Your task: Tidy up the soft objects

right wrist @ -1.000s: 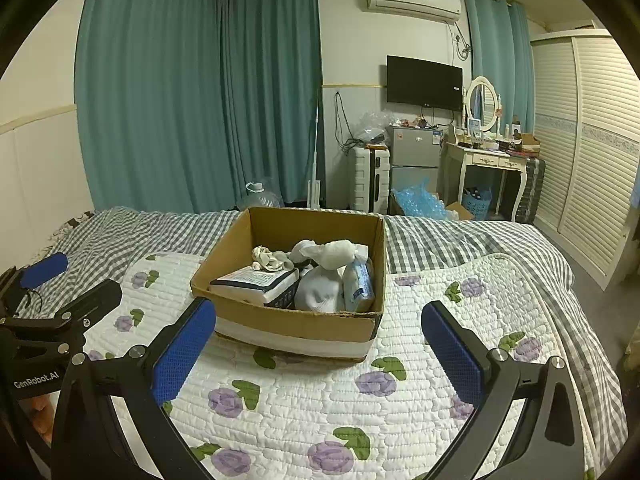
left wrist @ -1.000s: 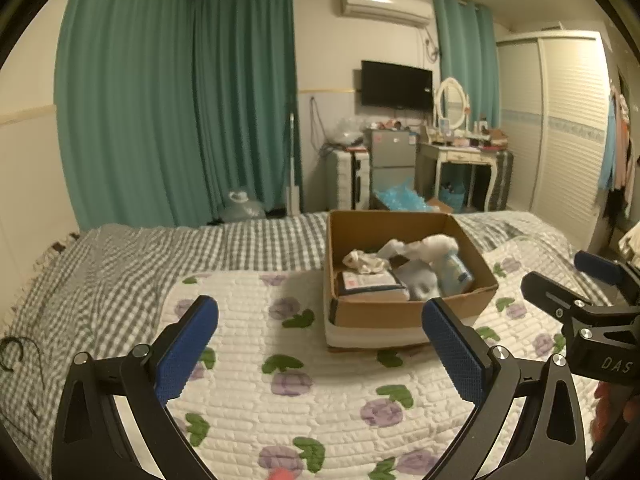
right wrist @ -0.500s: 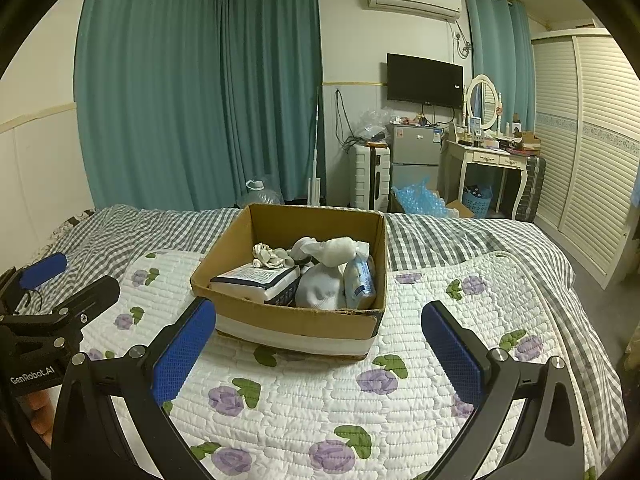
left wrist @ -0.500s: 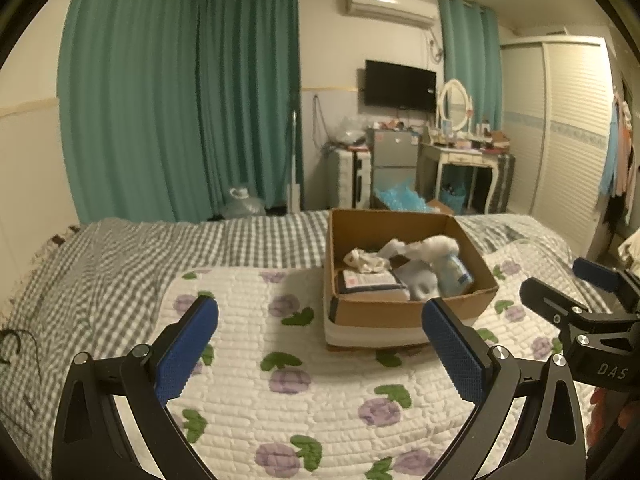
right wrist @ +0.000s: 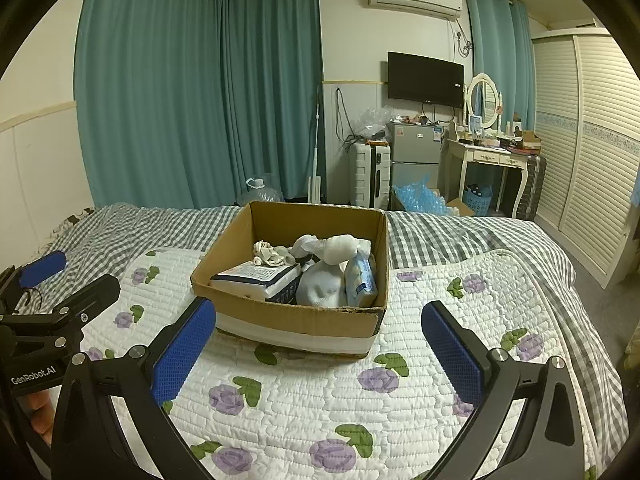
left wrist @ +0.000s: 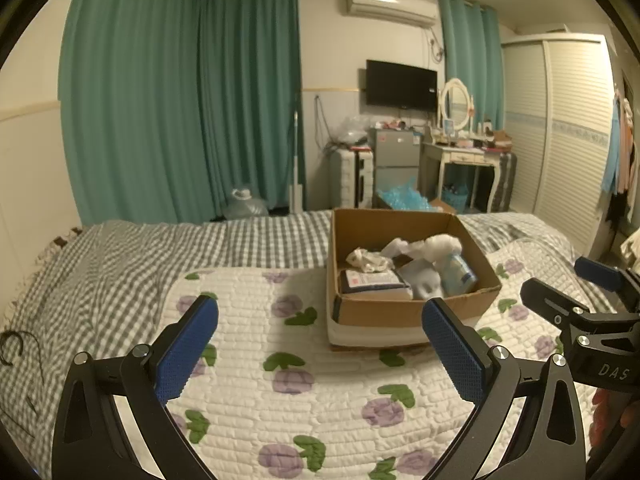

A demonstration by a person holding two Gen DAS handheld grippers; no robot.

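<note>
A brown cardboard box (left wrist: 362, 312) (right wrist: 288, 318) sits on the flowered white quilt (left wrist: 320, 380) (right wrist: 360, 392). Inside lie soft things: a white and dark packet (right wrist: 256, 278), a crumpled cream cloth (right wrist: 272, 254), a white bundle (right wrist: 324, 284) and a pale blue pack (right wrist: 360, 280). My left gripper (left wrist: 320, 344) is open and empty, held above the quilt, left of and short of the box. My right gripper (right wrist: 318, 344) is open and empty, just short of the box's near wall. Each gripper shows at the edge of the other's view.
The quilt lies on a grey checked bedspread (left wrist: 120, 260). Teal curtains (left wrist: 180, 100), a television (left wrist: 401, 84), a small fridge (right wrist: 414, 154), a dressing table (right wrist: 490, 160) and a wardrobe (right wrist: 592, 140) stand beyond the bed. A black cord (left wrist: 12, 346) lies at the left.
Both grippers stay open and empty. The left view has shifted slightly, so the room sits a little lower and the box looks marginally farther away. The right view is nearly unchanged.
</note>
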